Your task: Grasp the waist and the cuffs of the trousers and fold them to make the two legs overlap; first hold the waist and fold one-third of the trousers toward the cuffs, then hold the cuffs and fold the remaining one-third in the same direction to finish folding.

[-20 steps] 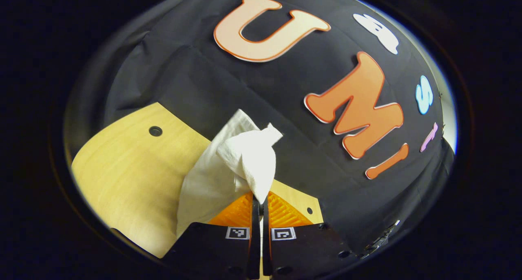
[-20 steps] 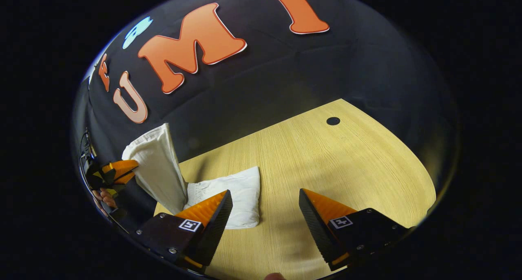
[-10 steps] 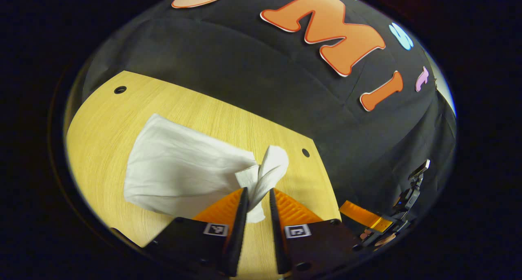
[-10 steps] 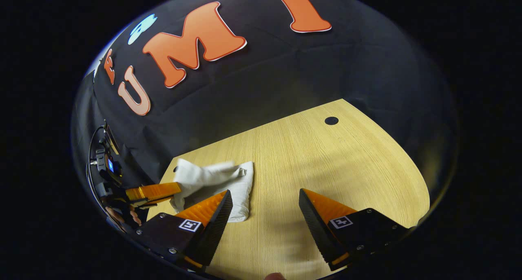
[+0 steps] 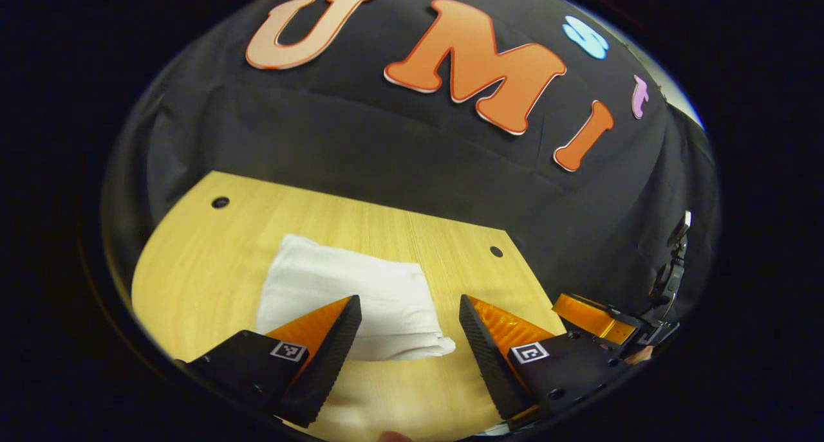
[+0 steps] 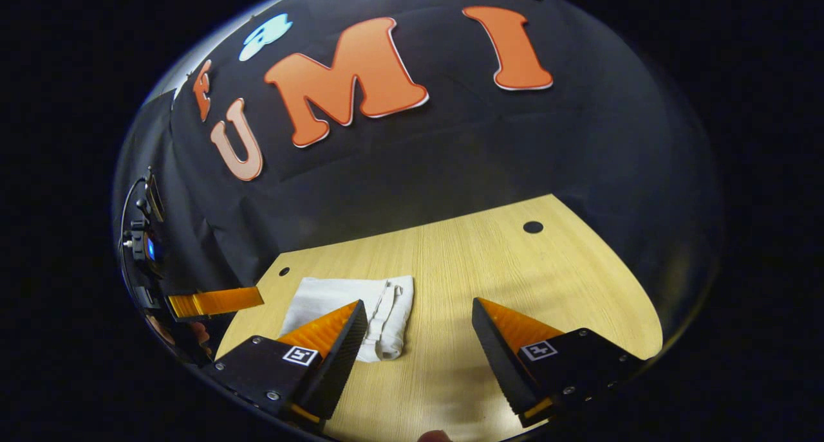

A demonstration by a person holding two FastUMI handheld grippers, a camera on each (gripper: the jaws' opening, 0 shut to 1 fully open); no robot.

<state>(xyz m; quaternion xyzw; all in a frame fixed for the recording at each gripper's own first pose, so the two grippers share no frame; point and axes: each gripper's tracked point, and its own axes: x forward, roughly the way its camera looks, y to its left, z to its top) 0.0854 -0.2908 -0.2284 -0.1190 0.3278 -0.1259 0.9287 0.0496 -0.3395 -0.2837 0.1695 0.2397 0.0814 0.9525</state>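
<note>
Left gripper view looks across a pale wooden table [image 5: 212,262] that spreads to the near edge and ends at the black cloth wall [image 5: 360,139] on the far side. Two small round holes [image 5: 220,202] sit near the table's far edge, one toward the left and one toward the right. On the wood lie the white trousers [image 5: 347,294], folded into a flat, compact bundle with stacked layers showing along its near right edge. The left gripper [image 5: 409,329] stands with its fingers spread wide and nothing between them, the bundle lying beyond and partly behind its left finger. At the far right, the other gripper pokes in beside the table's edge.

In the right gripper view the same table [image 6: 515,281] runs off to the right, and the trousers [image 6: 386,313] lie at the left, a cord-like edge showing on their right side. The right gripper [image 6: 415,329] is likewise wide apart and holds nothing, its left finger overlapping the bundle.
</note>
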